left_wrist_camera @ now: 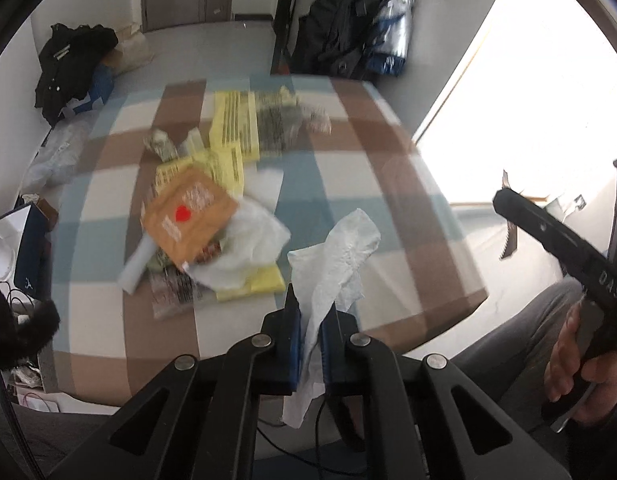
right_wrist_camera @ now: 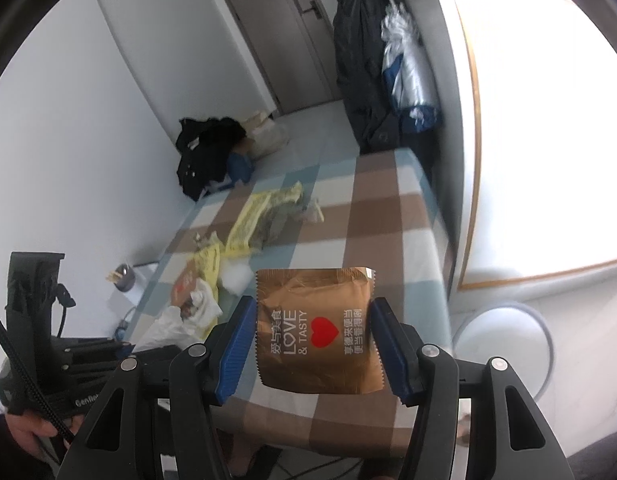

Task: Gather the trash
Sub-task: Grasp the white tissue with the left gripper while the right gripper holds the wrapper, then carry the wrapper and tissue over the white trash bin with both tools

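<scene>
Left claw (left_wrist_camera: 310, 320): pressed together on white tissue (left_wrist_camera: 340, 256), lower centre of frame. Right claw (right_wrist_camera: 314, 344): pinching brown snack packet (right_wrist_camera: 318, 330), lower centre. Checked table (left_wrist_camera: 388, 184): wrappers (left_wrist_camera: 232, 128) heaped centre left.

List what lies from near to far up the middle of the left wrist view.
left gripper shut on the white tissue → brown packet with a red heart on the checked table → yellow printed bags → dark coats hanging at the back.
</scene>
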`<state>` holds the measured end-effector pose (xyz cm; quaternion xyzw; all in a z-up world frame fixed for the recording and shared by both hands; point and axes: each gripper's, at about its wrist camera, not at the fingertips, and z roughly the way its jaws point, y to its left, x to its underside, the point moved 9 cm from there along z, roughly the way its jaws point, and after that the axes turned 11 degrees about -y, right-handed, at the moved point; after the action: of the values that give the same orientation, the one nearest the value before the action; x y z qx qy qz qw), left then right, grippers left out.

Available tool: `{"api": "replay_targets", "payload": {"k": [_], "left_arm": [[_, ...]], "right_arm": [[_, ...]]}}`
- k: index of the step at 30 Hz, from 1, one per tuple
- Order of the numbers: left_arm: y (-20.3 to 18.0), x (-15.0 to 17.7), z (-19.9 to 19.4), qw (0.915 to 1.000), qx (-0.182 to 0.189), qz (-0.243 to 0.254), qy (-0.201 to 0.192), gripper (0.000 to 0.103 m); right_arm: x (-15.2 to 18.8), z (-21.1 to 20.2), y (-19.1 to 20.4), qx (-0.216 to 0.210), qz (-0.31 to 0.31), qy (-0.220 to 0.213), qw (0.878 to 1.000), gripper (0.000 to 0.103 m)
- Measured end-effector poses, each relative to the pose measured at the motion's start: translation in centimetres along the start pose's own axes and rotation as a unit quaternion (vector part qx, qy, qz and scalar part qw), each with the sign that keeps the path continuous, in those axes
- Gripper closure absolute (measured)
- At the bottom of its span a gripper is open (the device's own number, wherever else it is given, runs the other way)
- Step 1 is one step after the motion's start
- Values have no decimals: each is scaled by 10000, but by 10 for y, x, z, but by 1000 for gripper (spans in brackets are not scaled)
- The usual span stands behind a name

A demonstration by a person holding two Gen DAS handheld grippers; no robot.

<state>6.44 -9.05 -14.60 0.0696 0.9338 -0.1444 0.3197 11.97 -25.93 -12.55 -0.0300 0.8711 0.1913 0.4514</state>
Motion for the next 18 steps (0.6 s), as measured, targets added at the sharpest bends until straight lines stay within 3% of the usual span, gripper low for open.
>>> {"api": "replay_targets", "payload": {"k": [8,15,18], "left_arm": [[-49,-52,-16,9978,497,194,-382,99],[-123,-81,-3,9913,1122,599,-344,99],[-155,-84,14,9875,1393,730,-132,99]], "right_arm": [[-61,-57,-1,-4,12,-571,9984,46],[-129,-139,-37,581,-107,-1182,9912,46],[-144,-174,-65,876,74,-1388,9864,45]]}}
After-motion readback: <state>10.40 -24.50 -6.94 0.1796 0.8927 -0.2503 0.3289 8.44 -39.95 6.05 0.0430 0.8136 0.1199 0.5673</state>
